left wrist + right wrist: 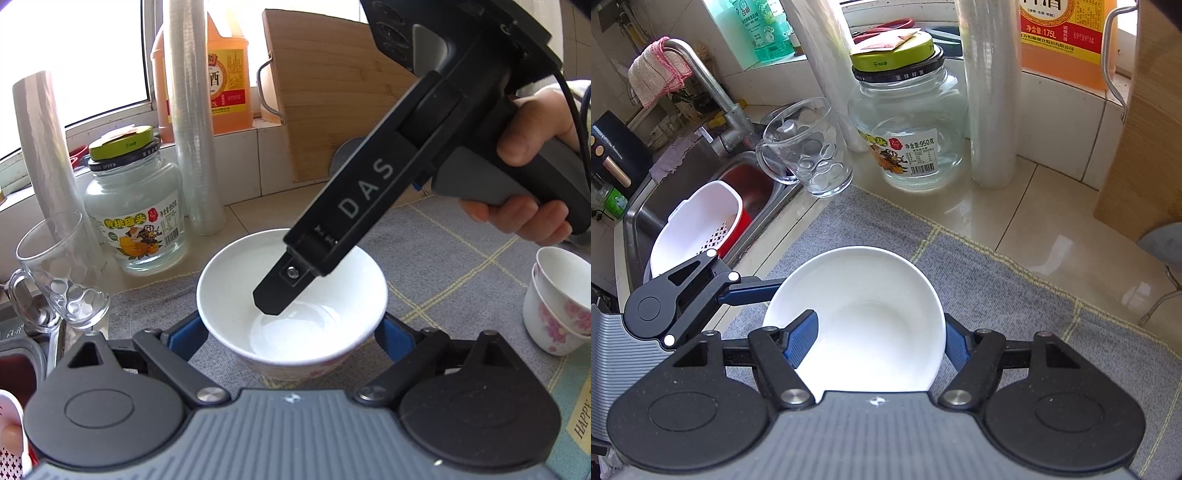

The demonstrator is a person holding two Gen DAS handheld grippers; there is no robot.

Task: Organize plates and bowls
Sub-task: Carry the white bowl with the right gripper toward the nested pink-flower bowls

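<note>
Both hand-held grippers hold one white bowl point(864, 317) over the desk's grey mat point(1015, 295). Left hand-held gripper point(291, 332) clamps its outer sides w/ wide jaws — right hand-held gripper point(879, 343) pinches the rim, one finger inside.

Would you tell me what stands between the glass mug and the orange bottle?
A green-lidded glass jar and a cling film roll, clearest in the right wrist view.

Cutting board point(332, 92) top cropped, oil bottle point(1067, 40) cropped

Left gripper point(291, 332), right gripper point(879, 343) (both clamped)
</note>
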